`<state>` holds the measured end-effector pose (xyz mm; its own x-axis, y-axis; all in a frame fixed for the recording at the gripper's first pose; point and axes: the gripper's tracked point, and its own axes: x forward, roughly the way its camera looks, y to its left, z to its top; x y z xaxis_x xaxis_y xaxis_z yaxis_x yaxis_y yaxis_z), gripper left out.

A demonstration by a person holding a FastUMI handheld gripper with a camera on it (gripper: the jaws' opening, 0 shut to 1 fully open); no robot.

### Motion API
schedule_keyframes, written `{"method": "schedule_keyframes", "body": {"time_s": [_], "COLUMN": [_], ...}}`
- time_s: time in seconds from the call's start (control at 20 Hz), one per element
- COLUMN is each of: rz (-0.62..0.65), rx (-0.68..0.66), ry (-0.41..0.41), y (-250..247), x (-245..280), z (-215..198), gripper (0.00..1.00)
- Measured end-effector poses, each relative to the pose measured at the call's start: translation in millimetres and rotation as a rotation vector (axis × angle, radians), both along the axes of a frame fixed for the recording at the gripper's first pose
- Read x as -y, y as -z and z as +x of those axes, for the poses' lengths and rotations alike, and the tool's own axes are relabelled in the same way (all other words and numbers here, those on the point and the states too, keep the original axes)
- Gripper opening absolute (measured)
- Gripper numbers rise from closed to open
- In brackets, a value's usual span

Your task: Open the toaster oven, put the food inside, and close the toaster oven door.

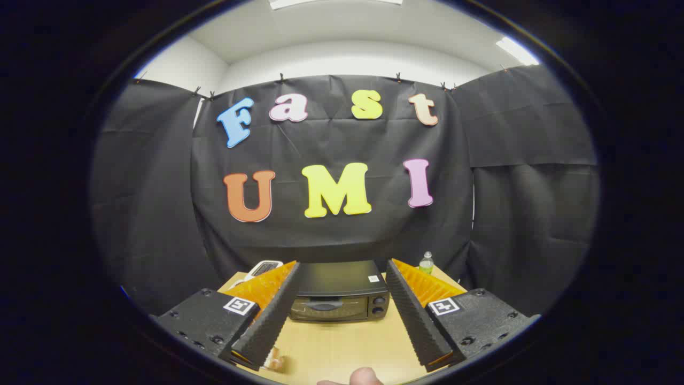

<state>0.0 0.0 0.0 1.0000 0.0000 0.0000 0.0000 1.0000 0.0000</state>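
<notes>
A black toaster oven (337, 293) stands on the wooden table (342, 347), beyond my fingers and framed between them. Its glass door (327, 308) is shut, with a handle across the top and two knobs to the right. My gripper (342, 267) is open and held above the table, with nothing between its fingers. A light brown piece of food (276, 360) lies on the table just under the near end of the left finger, partly hidden by it.
A white device (260, 267) sits at the table's back left, behind the left finger. A clear bottle with a green cap (426, 262) stands at the back right. A fingertip of a person (366, 376) shows at the near table edge.
</notes>
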Motion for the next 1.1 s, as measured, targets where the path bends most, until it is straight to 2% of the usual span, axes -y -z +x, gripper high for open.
{"method": "schedule_keyframes", "body": {"time_s": [1.1], "rz": [0.004], "rx": [-0.011], "ry": [-0.005], "y": [5.6], "x": [2.2], "z": [0.0], "gripper": [1.00]}}
